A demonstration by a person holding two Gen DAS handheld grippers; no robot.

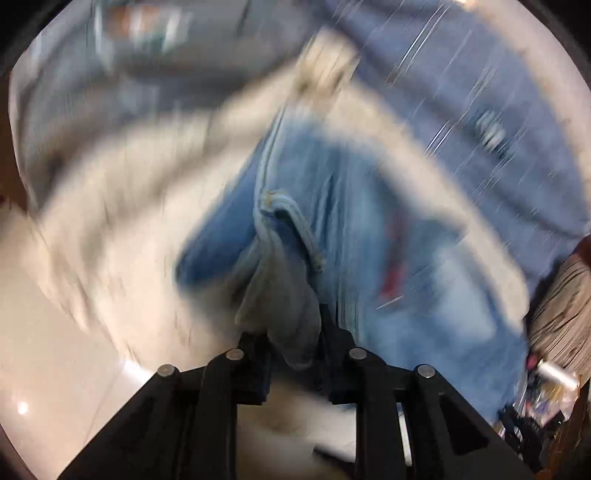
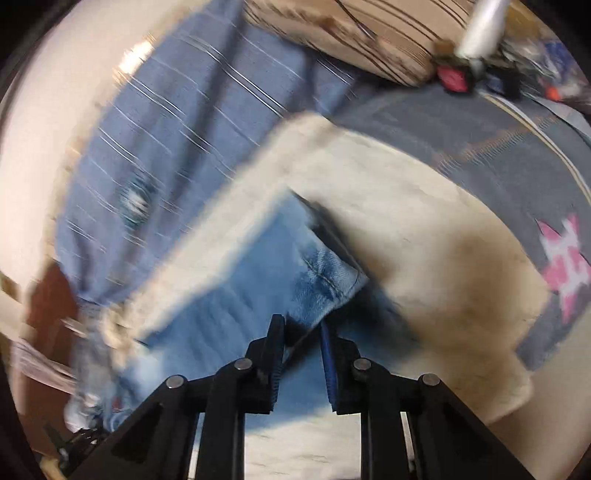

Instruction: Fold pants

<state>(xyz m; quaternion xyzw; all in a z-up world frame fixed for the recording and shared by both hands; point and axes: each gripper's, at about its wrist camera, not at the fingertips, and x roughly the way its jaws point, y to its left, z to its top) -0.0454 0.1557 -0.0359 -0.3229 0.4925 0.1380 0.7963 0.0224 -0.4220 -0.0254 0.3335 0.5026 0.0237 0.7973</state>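
Light blue denim pants [image 1: 351,221] lie spread on a cream blanket [image 1: 110,221]; both views are motion-blurred. In the left wrist view a bunched fold of the denim with a seam runs down between the black fingers, and my left gripper [image 1: 291,328] is shut on it. In the right wrist view the pants [image 2: 240,295] end in a stitched corner [image 2: 332,273] just ahead of the fingers. The edge of that corner passes between the pads, with my right gripper [image 2: 301,323] shut on it.
Under the cream blanket [image 2: 406,206] lies a blue striped sheet [image 2: 166,129]. A grey cloth with a pink star [image 2: 561,258] lies at the right. A striped beige pillow [image 2: 369,33] and small clutter [image 2: 498,77] sit at the far edge. Pale floor [image 1: 44,369] shows beyond the blanket.
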